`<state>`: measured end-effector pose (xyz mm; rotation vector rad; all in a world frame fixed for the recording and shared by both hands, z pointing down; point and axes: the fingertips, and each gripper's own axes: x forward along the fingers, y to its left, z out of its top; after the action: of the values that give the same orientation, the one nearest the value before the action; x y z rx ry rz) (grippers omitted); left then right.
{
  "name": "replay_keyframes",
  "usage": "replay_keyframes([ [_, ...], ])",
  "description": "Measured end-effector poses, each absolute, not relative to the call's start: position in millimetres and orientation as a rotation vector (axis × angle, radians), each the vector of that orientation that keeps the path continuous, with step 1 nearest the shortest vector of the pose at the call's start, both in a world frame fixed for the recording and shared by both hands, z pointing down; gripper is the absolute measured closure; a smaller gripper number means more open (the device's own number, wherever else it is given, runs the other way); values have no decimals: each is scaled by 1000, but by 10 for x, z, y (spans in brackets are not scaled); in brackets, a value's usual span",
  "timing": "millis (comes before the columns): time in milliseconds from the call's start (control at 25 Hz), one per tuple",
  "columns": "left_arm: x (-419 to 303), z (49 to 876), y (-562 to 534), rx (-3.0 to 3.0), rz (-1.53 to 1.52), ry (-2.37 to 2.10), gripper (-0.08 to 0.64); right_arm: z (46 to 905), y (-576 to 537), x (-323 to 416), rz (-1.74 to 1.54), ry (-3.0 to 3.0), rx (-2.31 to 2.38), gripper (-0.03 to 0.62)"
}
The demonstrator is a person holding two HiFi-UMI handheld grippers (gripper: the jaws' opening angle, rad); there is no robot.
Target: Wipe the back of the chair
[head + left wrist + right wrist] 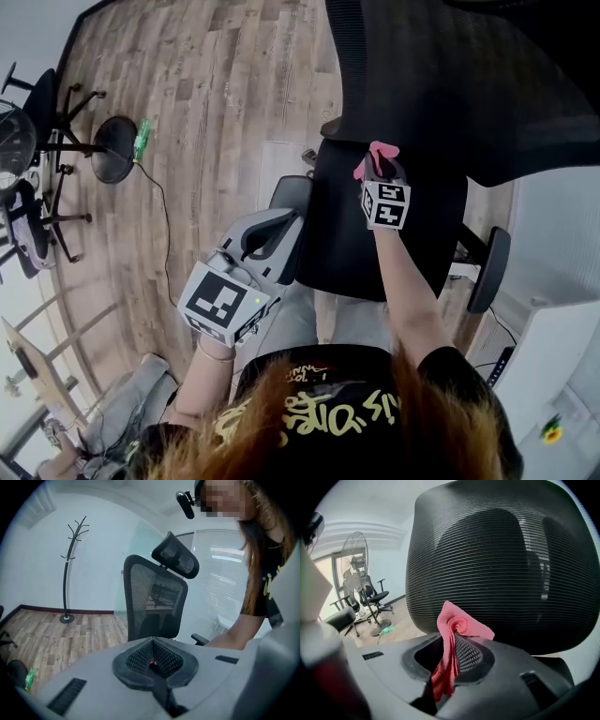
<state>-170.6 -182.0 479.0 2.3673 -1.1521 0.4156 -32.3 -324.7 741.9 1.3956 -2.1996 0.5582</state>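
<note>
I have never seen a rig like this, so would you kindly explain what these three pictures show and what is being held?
There is no robot: a person holds a two-jaw gripper in each hand. The head view comes from a camera on the person's head, looking down at the left gripper, the right gripper and a black mesh chair on a wooden floor. The other two views come from cameras riding on each gripper, looking along its jaws. The right gripper view shows jaws shut on a pink cloth, close to the chair's backrest. The left gripper view shows jaws together, apparently holding nothing, with a coat stand in the background.
</note>
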Motion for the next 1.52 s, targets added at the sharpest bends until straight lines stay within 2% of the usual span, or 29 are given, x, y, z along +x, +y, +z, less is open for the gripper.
replay_keyframes([
  [480, -1907, 5200, -1864, 2263, 441, -1201, 568, 7491, -3184, -639, 609, -2214, 1341, 534],
  [920, -2043, 5456, -1847, 2177, 472, -1237, 568, 7424, -3064, -1404, 567, -2324, 1114, 534],
  [1520, -2003, 5438, -1841, 2176, 487, -1235, 568, 6762, -2996, -1459, 566, -2543, 891, 534],
])
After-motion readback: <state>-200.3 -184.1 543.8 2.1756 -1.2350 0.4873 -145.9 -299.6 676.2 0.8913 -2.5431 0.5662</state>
